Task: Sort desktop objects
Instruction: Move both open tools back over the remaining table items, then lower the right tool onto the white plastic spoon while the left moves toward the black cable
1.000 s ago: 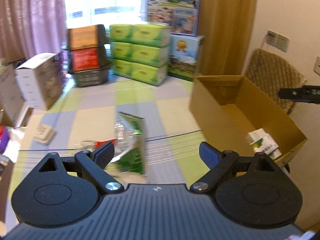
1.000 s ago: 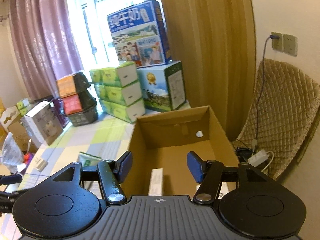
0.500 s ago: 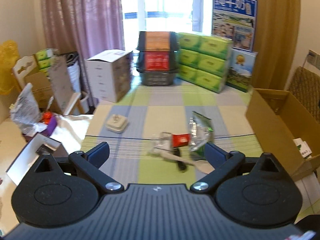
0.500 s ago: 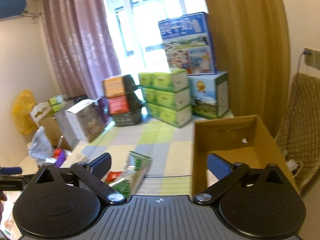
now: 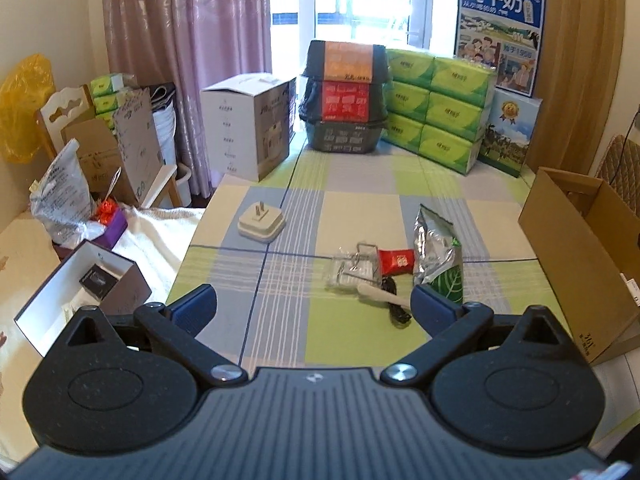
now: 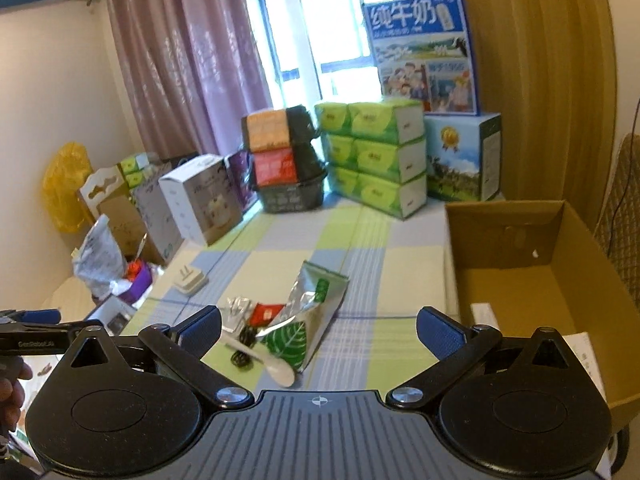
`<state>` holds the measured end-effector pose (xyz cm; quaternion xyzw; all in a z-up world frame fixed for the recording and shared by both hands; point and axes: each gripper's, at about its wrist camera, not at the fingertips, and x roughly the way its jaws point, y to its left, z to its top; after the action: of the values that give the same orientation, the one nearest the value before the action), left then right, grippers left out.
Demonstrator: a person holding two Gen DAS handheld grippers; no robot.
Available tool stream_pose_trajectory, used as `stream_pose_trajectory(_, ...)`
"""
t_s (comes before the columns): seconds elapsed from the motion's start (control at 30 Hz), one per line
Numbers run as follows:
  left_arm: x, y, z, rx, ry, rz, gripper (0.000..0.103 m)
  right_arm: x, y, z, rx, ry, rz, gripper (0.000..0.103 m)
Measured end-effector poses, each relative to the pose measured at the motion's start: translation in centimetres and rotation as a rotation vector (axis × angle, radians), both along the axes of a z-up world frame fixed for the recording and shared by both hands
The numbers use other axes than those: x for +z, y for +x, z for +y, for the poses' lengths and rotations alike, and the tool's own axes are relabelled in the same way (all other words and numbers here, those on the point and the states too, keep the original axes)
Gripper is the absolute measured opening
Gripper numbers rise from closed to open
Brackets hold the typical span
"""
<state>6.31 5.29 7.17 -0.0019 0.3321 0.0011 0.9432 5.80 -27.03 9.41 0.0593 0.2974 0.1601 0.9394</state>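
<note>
A silver and green foil pouch (image 5: 438, 256) (image 6: 310, 316) lies on the checked tablecloth beside a red sachet (image 5: 395, 261) (image 6: 266, 312), a clear plastic wrapper (image 5: 352, 270), a white spoon (image 5: 382, 296) (image 6: 276, 366) and a black cord (image 5: 396, 312) (image 6: 242, 354). A white plug adapter (image 5: 262, 222) (image 6: 190, 278) sits further left. The open cardboard box (image 5: 576, 256) (image 6: 520, 256) stands at the right with white packets inside. My left gripper (image 5: 314, 306) is open and empty, above the near table. My right gripper (image 6: 318, 330) is open and empty too, just short of the pouch.
Green tissue packs (image 5: 436, 104), milk cartons (image 5: 500, 32), stacked black baskets (image 5: 346, 96) and a white box (image 5: 248, 124) line the far edge. An open white gift box (image 5: 80, 292) and bags lie left of the table. A hand (image 6: 10, 392) holds the other gripper at lower left.
Both grippers have pulled back and swung left, away from the cardboard box, and opened wider. The pile of small objects now lies in front of both.
</note>
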Motion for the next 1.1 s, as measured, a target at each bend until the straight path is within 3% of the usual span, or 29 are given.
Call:
stream_pose_trajectory(0.37, -4.4, 2.3, 0.7, 0.003, 0.03, 0.015, 0.101, -5.8, 3.2, 3.9, 0.028, -0.001, 0.083, 0.101)
stream_pose_trajectory(0.83, -9.5, 7.4, 1.2, -0.039, -0.015, 0.059, 0.101, -13.3, 9.2, 6.2, -0.036, 0.01, 0.171, 0.101)
stream_pose_trajectory(0.97, -10.2, 8.6, 1.1, -0.06, 0.022, 0.063, 0.101, -15.0, 10.5, 7.3, 0.035, -0.043, 0.203, 0.101)
stream_pose_trajectory(1.07, -10.6, 9.5, 1.4, -0.057, 0.018, 0.076, 0.101, -15.4, 10.8, 8.3, 0.127, -0.129, 0.156, 0.099)
stream_pose_trajectory(1.1, -10.6, 9.9, 1.4, -0.056, 0.011, 0.08, 0.101, -15.7, 10.9, 8.6, 0.146, -0.15, 0.155, 0.093)
